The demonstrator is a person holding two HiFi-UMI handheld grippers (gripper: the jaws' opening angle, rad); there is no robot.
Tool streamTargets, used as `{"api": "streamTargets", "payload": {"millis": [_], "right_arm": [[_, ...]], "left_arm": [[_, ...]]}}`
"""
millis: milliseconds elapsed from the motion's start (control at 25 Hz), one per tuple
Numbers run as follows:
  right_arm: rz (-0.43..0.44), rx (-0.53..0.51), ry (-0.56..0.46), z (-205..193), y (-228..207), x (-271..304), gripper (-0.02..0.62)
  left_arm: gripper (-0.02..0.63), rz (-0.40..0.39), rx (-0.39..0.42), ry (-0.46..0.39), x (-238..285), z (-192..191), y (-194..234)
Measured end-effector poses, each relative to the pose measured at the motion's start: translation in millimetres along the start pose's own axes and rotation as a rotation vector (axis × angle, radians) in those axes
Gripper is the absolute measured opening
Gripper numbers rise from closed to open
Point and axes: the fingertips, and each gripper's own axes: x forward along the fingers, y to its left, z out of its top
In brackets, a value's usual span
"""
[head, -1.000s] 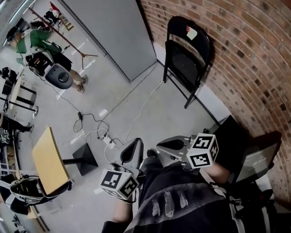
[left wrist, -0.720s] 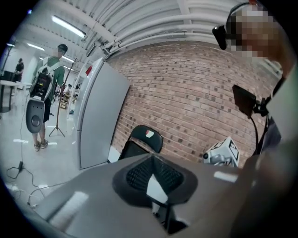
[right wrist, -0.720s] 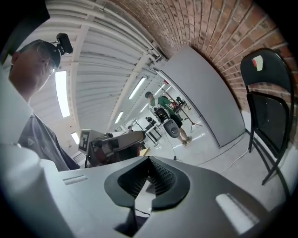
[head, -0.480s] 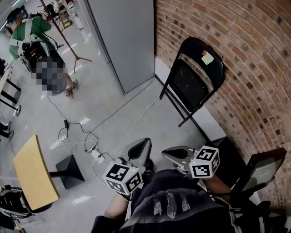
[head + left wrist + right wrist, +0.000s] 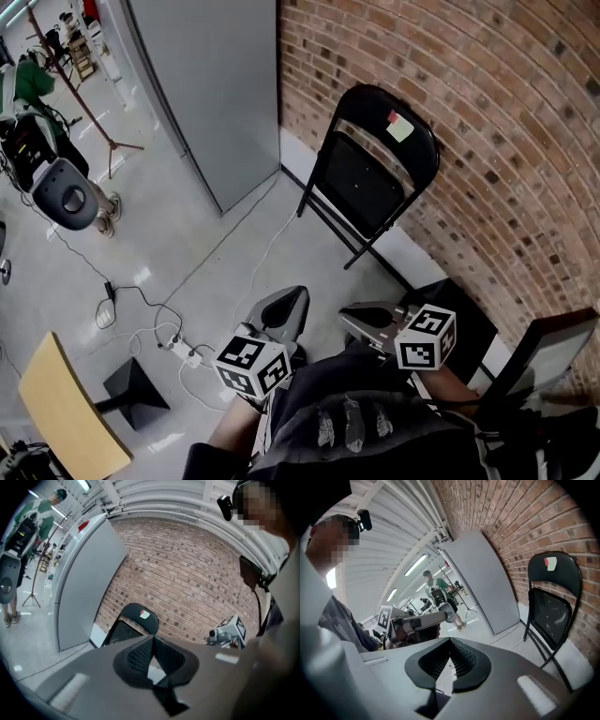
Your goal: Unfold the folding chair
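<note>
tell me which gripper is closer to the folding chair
Right, slightly. The right gripper is straight in front of the folding chair; the left gripper is farther, off to the side.

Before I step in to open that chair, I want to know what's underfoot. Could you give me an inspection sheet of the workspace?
Surface: smooth grey floor, no spills seen.
Job's things: black folding chair, folded and leaning on the brick wall; small label on its backrest.
Clutter: wooden-topped table at lower left; flat black object by the wall.
Grippers: left hand-held gripper and right hand-held gripper both shut, empty, short of the chair.
Cables: white cable crosses the floor in front of the chair to a power strip.
Surroundings: grey partition; a person far left.
</note>
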Motion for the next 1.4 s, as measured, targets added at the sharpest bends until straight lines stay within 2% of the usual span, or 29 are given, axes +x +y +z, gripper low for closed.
{"api": "streamTargets", "payload": {"millis": [120,240,360,480,720,840,960,1240,1400], "right_arm": [[0.011,0.011,-0.018,10.0,-18.3,-0.1,0.000],[0.026,0.007,-0.042,26.8,-50.0,-5.1,0.000],[0.038,0.030,-0.060,43.2,-93.7,-19.7,0.000],[0.055,0.003,-0.076,68.4,-136.0,-35.7,0.000],[-0.004,0.018,-0.122,109.2,-240.7,-77.1,0.000],[-0.065,-0.019,-0.119,122.7,-288.5,-95.7,0.000],[-0.134,-0.012,-0.128,134.5,-334.4,-115.8,0.000],[-0.285,-0.037,-0.115,153.9,-415.8,-143.2,0.002],[-0.424,-0.072,-0.138,170.1,-450.7,-156.1,0.002]], "left_arm": [[0.000,-0.014,0.028,0.015,23.8,9.7,-4.2],[0.000,0.007,0.047,0.039,56.5,17.1,-4.4],[0.000,0.039,0.032,0.063,98.6,24.7,-8.1],[0.000,0.070,0.021,0.080,140.0,38.2,-13.4],[0.000,0.094,0.057,0.164,231.6,47.1,-30.2],[0.000,0.103,0.058,0.193,271.5,47.9,-35.2],[0.000,0.099,0.072,0.224,307.3,49.3,-41.9],[0.000,0.132,0.079,0.262,366.5,50.0,-37.6],[0.000,0.113,0.082,0.303,384.2,45.1,-30.2]]}}
